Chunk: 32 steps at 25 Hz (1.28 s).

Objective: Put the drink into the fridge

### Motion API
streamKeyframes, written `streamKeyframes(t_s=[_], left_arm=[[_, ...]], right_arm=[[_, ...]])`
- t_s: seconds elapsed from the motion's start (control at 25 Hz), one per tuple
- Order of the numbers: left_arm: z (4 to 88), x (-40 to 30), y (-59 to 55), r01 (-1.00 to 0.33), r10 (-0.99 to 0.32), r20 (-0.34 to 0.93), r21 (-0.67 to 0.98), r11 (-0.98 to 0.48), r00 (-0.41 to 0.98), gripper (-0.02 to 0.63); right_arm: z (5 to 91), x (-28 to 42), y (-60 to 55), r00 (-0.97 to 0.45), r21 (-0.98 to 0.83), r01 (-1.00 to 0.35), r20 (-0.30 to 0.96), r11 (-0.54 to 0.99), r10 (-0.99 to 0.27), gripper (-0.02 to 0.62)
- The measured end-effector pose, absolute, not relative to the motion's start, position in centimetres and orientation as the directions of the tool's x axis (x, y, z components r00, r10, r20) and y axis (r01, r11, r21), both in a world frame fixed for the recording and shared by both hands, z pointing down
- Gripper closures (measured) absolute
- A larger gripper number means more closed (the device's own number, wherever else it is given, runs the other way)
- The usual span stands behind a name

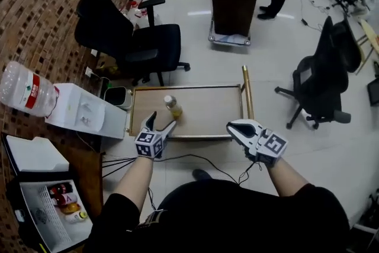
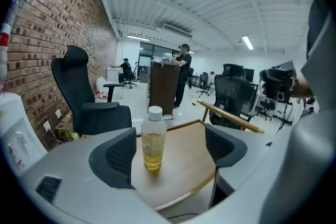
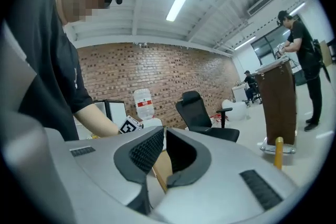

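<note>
Drink bottle [image 1: 172, 106] stood upright on the left half of the cart top [image 1: 213, 109], clear of its edges. Left gripper [image 1: 162, 120] had its jaws wide apart and gripped nothing; the bottle was just beyond the tips, no contact, off-centre toward one pad. Right gripper [image 1: 232, 127] had its jaws together, empty, near the cart's front edge. Step judged: reach for the bottle. Best to centre it between the pads, close on mid-body below the cap, keep it upright, then carry it to the open fridge [image 1: 35, 157].
</note>
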<state>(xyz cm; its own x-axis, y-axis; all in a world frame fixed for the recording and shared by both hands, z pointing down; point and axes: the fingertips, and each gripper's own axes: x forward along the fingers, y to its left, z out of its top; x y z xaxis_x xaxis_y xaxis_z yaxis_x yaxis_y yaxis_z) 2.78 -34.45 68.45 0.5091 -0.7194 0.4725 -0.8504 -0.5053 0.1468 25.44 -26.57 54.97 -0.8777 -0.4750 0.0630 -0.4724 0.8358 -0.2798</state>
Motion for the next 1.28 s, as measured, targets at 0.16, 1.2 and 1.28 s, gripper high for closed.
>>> streamKeyframes(t_s=[0.16,1.2,1.28], left_arm=[[75.4,3.5,-38.5,-0.893,-0.701,0.572,0.144,-0.426,0.426,0.183],[71.6,3.1,-41.0,-0.854,-0.747,0.435,0.115,-0.508,0.503,0.311],[68.7,1.1,-39.1,-0.856,-0.758,0.422,0.103,-0.506,0.498,0.311]], right_arm=[[57.2,29.5,-26.5,-0.841,-0.303,-0.533,0.089,0.790,-0.534,0.565],[58.1,27.5,-26.3,-0.845,-0.283,-0.535,0.167,0.796,-0.508,0.565],[57.3,24.7,-26.3,-0.872,-0.273,-0.490,0.147,0.828,-0.467,0.565]])
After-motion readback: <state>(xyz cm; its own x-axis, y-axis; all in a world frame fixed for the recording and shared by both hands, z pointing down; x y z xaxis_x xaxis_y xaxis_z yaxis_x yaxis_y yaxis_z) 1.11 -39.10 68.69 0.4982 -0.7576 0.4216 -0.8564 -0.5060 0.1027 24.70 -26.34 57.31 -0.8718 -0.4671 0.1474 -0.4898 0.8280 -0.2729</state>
